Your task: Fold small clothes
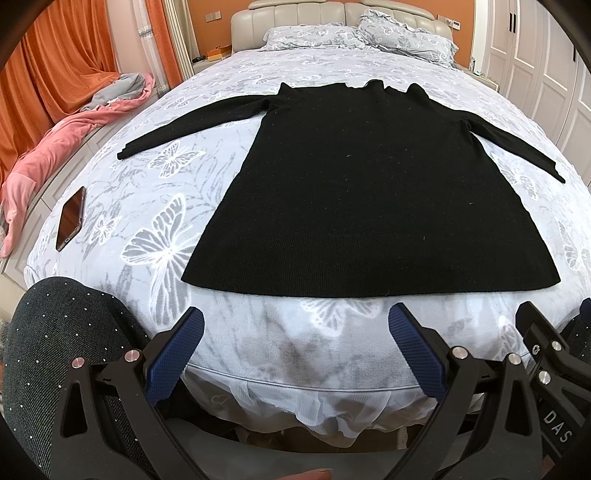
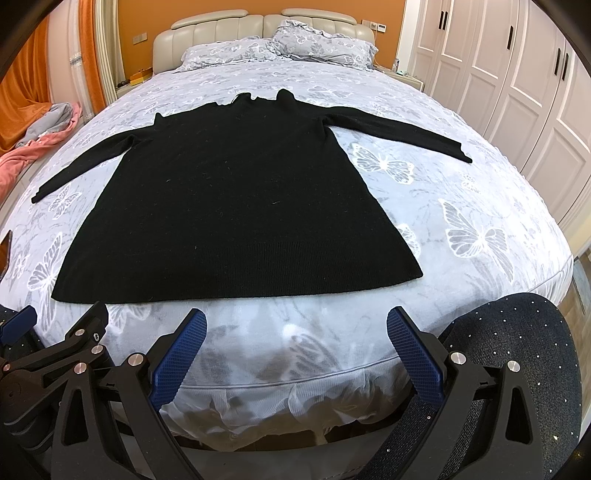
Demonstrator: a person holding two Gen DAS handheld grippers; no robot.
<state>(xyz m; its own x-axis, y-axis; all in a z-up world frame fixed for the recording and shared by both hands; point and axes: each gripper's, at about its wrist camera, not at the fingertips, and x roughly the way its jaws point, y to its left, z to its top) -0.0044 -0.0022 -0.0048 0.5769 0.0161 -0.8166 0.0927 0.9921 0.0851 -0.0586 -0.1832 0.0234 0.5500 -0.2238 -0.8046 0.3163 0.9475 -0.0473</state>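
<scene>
A bedroom with orange walls, orange curtains on the left and white wardrobe doors on the right holds a wide bed (image 1: 221,332) under a grey butterfly-print cover, with two matching pillows (image 1: 369,35) against a padded beige headboard at the far end. A black knit dress (image 1: 351,184) lies flat across the middle of the bed, hem near, neck far, both long sleeves spread out to the sides. A phone (image 1: 70,218) lies on the cover near the left edge, well apart from the dress, and a pink and grey heap of cloth (image 1: 74,125) sits beyond that edge on the left.

The left gripper (image 1: 295,325) hangs level at the near end of the bed, just short of the hem, its blue ribbed pads wide apart and grasping nothing. The right gripper (image 2: 295,325) is held just beside it, pointing the same way, likewise spread and released. Dark trousers dotted with silver studs (image 2: 517,350) show at the outer side of each view. White letters "DAS" (image 1: 557,428) can be read on the right gripper's body as seen from the left wrist
</scene>
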